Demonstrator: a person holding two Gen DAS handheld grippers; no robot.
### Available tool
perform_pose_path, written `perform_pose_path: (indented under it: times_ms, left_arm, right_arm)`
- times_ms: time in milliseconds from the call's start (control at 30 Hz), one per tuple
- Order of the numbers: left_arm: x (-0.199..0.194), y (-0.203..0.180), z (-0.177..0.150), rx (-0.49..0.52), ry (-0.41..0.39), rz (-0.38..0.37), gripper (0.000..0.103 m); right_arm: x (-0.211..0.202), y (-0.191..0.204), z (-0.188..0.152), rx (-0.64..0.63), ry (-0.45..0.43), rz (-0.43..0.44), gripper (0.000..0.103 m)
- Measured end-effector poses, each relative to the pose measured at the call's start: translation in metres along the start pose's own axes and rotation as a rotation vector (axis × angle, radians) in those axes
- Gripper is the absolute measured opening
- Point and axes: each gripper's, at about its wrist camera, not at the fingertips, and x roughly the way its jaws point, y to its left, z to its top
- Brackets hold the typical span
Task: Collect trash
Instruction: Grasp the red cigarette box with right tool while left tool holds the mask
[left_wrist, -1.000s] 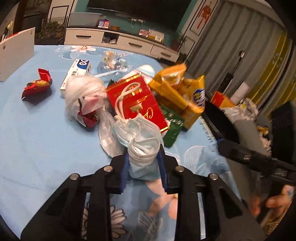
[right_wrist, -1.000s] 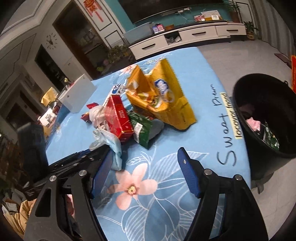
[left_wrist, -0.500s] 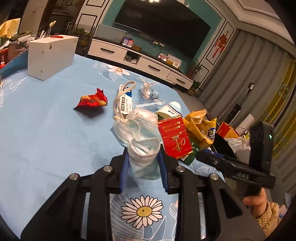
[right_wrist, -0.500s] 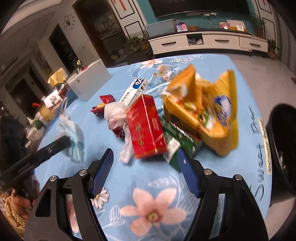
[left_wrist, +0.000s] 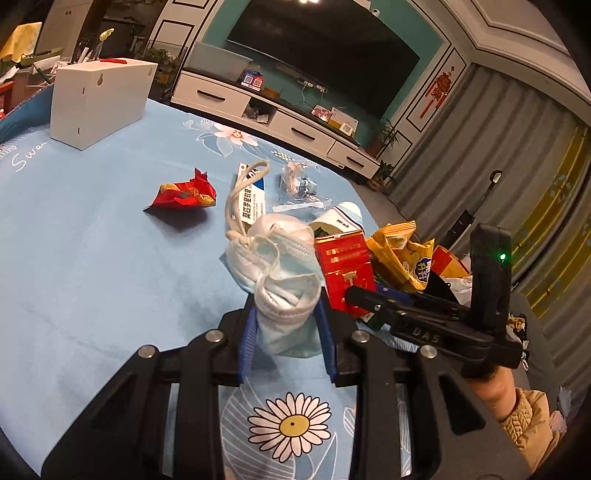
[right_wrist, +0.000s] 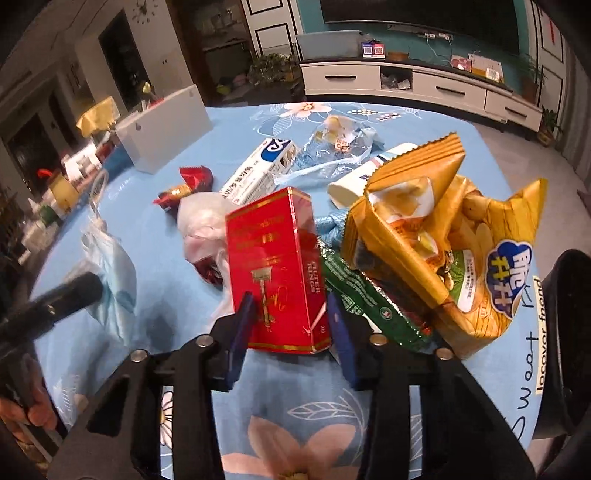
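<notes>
Two soft pleated masks (left_wrist: 280, 280), one glossy rectangular red carton (right_wrist: 275, 273).

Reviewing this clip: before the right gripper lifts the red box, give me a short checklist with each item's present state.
1. Red box sits between the right gripper pads: ok.
2. Pads pressing both sides after their recent closing: cannot tell.
3. Green wrapper clear of the box: not ok, it touches its side.
4. Left gripper shut on the face masks: ok.
5. Black bin in view beside the table: ok.
</notes>
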Motion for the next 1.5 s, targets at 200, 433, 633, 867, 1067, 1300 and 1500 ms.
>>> perform_pose_path:
  times_ms: [200, 433, 633, 867, 1067, 1300, 1500]
  left_arm:
    - [-0.002, 0.000, -0.001, 0.003, -0.005, 0.004, 0.031]
    - [-0.003, 0.001, -0.001, -0.003, -0.007, 0.000, 0.031]
    - [-0.006, 0.006, -0.001, -0.015, -0.008, -0.005, 0.031]
    - [-0.009, 0.011, -0.002, -0.026, -0.011, -0.012, 0.032]
    - [-0.012, 0.014, -0.002, -0.035, -0.013, -0.019, 0.032]
    - [-0.016, 0.014, -0.002, -0.030, -0.017, -0.021, 0.032]
    - [-0.016, 0.005, -0.003, -0.014, -0.014, -0.034, 0.032]
  right_arm:
    - [-0.006, 0.006, 0.001, -0.025, -0.018, -0.002, 0.028]
    - [-0.005, 0.007, 0.001, -0.017, -0.006, -0.033, 0.053]
    - [0.004, 0.018, 0.010, -0.032, -0.003, -0.050, 0.059]
    - [0.023, 0.038, 0.010, -0.105, 0.021, -0.180, 0.059]
    - [0.031, 0.046, 0.005, -0.155, 0.025, -0.255, 0.058]
    - [0.010, 0.042, 0.004, -0.106, -0.011, -0.168, 0.024]
    - [-0.006, 0.031, -0.007, -0.061, -0.003, -0.114, 0.023]
